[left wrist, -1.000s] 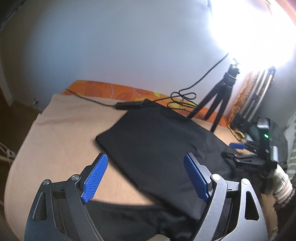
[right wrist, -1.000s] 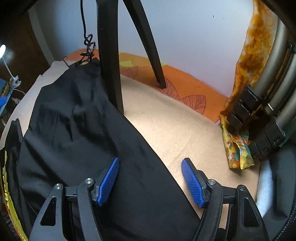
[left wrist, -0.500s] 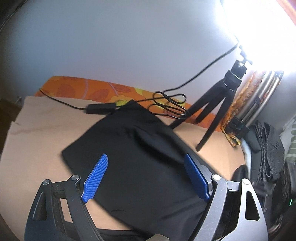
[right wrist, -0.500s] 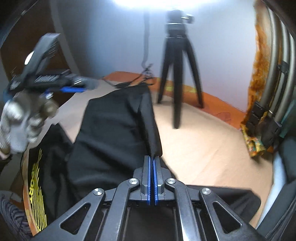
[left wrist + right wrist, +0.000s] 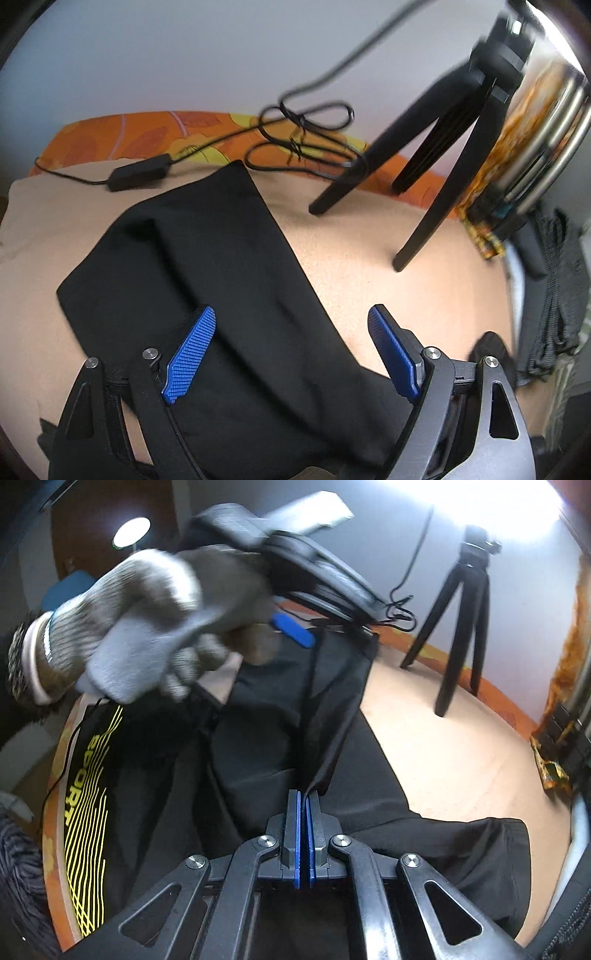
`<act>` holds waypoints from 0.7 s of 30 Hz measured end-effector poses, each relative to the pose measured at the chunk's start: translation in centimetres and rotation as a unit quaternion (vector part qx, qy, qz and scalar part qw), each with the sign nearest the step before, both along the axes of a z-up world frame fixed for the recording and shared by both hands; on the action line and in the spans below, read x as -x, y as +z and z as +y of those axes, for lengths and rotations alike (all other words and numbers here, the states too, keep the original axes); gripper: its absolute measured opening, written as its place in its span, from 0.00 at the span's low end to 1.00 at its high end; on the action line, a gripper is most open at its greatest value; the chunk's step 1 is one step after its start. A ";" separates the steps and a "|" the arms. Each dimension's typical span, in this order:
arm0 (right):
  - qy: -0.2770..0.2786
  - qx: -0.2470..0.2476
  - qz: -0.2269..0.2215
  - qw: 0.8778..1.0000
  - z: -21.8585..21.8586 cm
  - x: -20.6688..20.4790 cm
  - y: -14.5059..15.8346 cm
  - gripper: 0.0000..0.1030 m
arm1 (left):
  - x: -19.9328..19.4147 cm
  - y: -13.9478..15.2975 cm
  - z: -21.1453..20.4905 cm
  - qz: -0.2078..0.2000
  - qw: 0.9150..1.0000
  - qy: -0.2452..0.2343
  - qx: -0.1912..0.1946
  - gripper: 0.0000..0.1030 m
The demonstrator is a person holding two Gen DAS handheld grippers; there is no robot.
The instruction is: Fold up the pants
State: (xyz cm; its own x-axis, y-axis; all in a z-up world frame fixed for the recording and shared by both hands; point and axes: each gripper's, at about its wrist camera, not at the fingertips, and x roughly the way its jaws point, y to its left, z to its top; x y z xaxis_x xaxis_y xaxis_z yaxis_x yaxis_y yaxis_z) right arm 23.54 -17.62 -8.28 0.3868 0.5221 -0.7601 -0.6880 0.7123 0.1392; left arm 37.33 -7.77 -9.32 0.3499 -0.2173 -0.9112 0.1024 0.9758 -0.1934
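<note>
Black pants [image 5: 207,266] spread on beige bed [image 5: 369,251], near tripod [image 5: 436,147]. Right tool [image 5: 303,797] clamped on a lifted pants fold. Left tool [image 5: 291,325] gaping wide above pants, gripping nothing, carried by gloved hand [image 5: 147,627].

We note bare beige surface [image 5: 369,240] right of the pants [image 5: 207,266]; tripod [image 5: 436,147] legs and looped cable [image 5: 306,125] crowd the far edge.

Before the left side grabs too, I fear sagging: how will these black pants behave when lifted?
Likely floppy: the black pants drape in a taut ridge from the shut right hand-held gripper. Probably light, since a thin pinch raises them.
</note>
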 end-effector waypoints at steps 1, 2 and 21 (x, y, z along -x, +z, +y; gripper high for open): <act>0.002 0.002 -0.002 1.000 0.2 0.2 -0.2 0.00 | -0.3 -0.5 -0.3 0.004 1.000 -0.001 -0.010 0.83; 0.004 0.005 -0.005 1.000 0.5 0.4 -0.2 0.00 | -0.7 -0.9 -0.5 0.008 1.000 0.000 -0.017 0.83; 0.001 0.069 -0.031 0.997 0.5 0.4 -1.3 0.38 | 0.3 -1.9 1.7 -0.069 0.996 0.048 -0.005 0.02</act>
State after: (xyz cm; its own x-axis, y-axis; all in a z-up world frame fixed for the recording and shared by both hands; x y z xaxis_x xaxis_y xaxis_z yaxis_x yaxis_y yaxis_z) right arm 23.11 -17.10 -9.53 0.4347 0.4152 -0.7992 -0.6936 0.7203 -0.0031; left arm 37.03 -6.04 -11.27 0.4906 -0.1676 -0.8551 0.0325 0.9842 -0.1742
